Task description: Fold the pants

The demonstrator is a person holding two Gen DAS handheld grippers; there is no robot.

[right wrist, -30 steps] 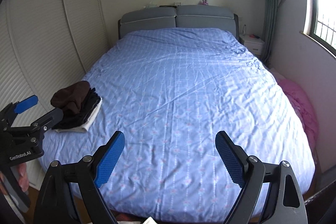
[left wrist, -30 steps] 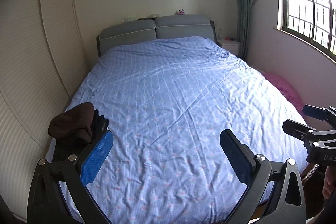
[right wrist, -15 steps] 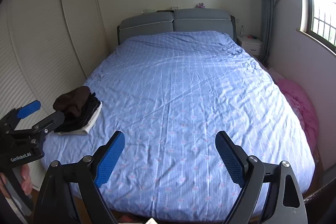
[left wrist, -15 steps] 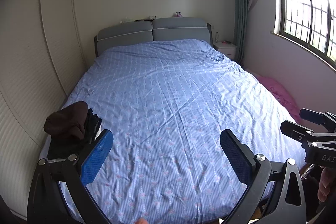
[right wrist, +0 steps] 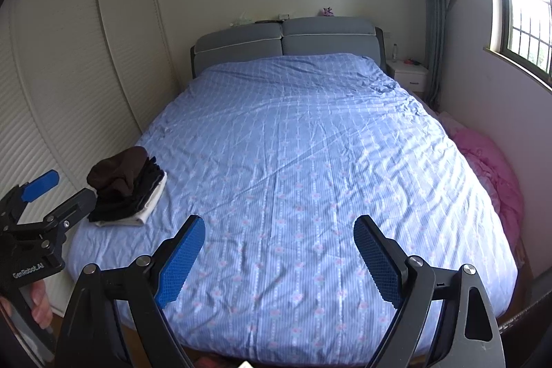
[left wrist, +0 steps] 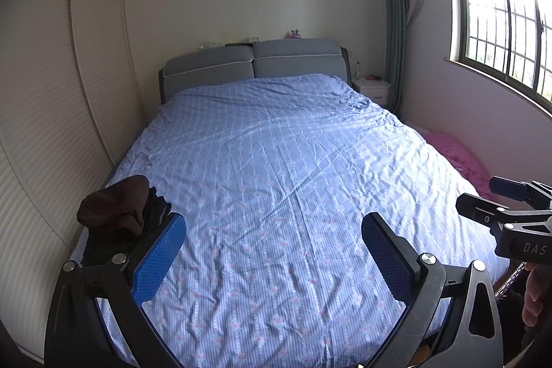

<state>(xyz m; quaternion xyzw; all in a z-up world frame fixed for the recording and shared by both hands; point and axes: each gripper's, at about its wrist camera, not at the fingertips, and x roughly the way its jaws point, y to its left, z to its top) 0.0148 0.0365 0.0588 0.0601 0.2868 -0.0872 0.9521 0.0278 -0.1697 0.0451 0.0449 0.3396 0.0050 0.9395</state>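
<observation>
Both tongs back off w/ bed shrinking; left tongs & right tongs gape empty, folded stack parked left, clear of work area.

Bed w/ blue sheet; folded clothes stack near-left corner.

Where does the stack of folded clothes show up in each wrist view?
Left wrist: stack of folded clothes at lower left, partly behind the left gripper's finger.
Right wrist: stack at left, on the bed's edge.
Shared landmark: grey headboard.
</observation>
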